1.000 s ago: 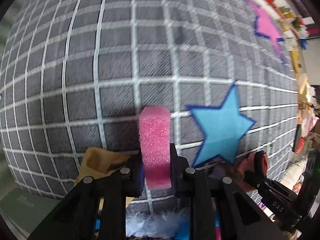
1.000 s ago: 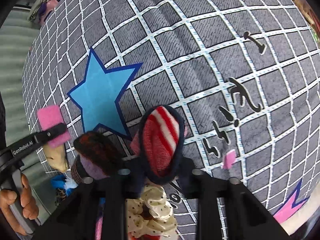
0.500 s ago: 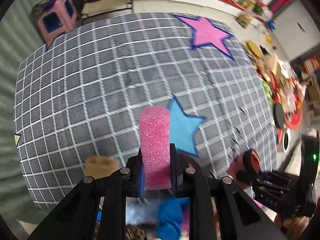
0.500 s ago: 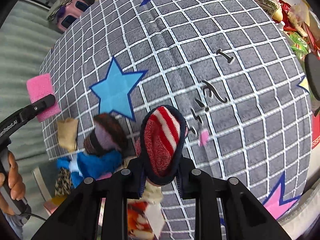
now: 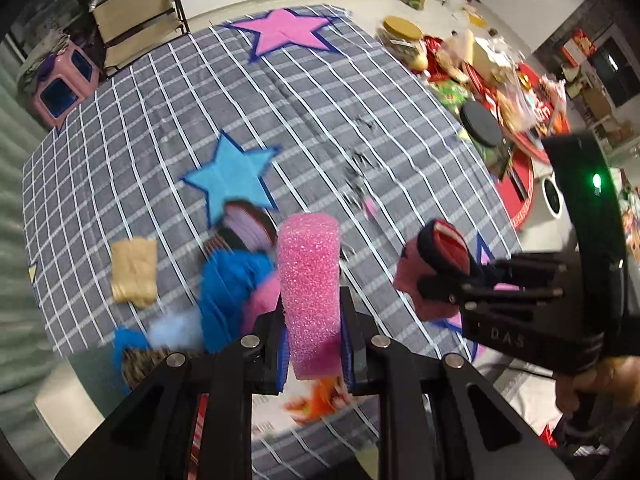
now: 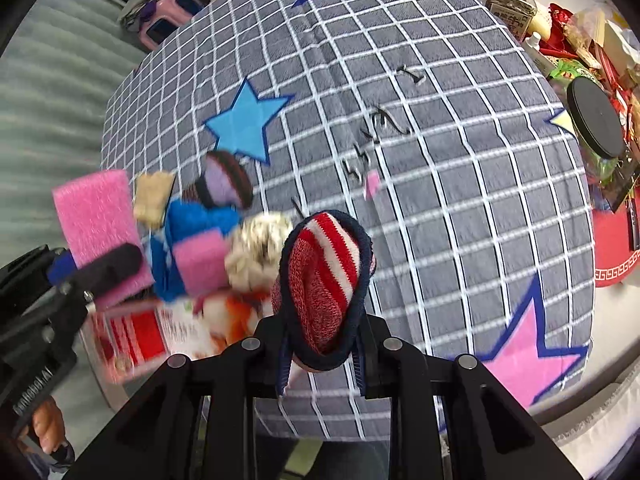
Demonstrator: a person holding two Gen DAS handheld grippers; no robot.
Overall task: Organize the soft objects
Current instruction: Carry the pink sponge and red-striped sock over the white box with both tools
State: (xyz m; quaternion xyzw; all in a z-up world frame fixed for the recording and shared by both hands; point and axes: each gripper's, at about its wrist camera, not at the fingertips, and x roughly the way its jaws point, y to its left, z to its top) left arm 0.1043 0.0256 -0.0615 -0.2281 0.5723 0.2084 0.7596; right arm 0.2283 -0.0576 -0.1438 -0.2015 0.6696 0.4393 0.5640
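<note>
You're mid-carry: left gripper (image 5: pixel 314 344) clamps the pink sponge (image 5: pixel 310 280), right gripper (image 6: pixel 322 354) pinches the striped sock (image 6: pixel 324 276); next, choose separate clear spots on the checked cloth (image 6: pixel 460 200)

Soft items (image 6: pixel 208 236) lie heaped at the cloth's (image 6: pixel 460 208) near-left edge; jars (image 6: pixel 510 0) stand beyond its right side.

left tool (image 5: pixel 314 344): clamped, pointing steeply down | right tool (image 6: pixel 322 354): clamped, pointing steeply down
</note>
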